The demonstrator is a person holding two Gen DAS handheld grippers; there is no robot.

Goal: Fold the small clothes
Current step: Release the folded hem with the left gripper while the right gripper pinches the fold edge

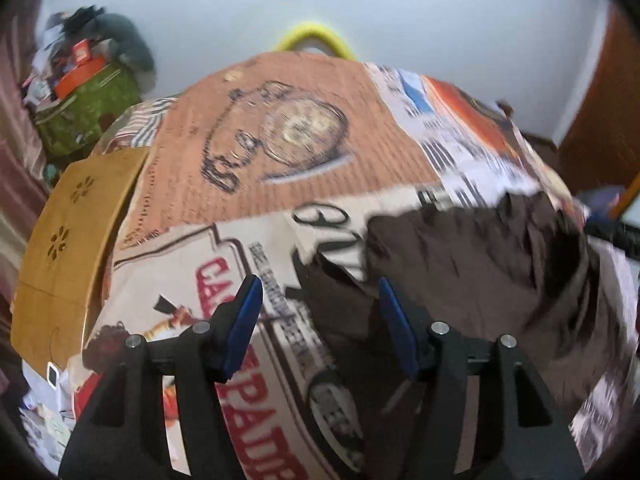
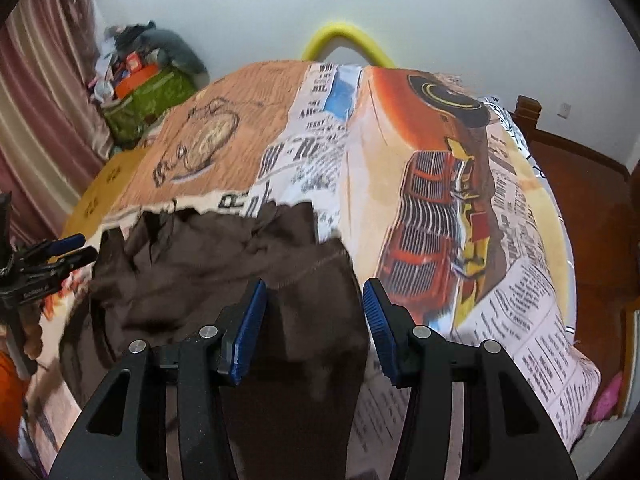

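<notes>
I see a printed bedspread [image 2: 440, 200] below a white wall [image 2: 440, 20]; crumpled brown garment [image 2: 224, 264] on it. Left gripper [image 1: 320, 300] and right gripper [image 2: 314, 300]: jaws released, nothing grasped.

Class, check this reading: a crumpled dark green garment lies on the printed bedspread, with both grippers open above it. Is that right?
One detail is wrong: the garment is dark brown, not dark green, as the right wrist view shows. The rest stands: it lies crumpled on the printed bedspread, with the left gripper and right gripper open above it.
</notes>
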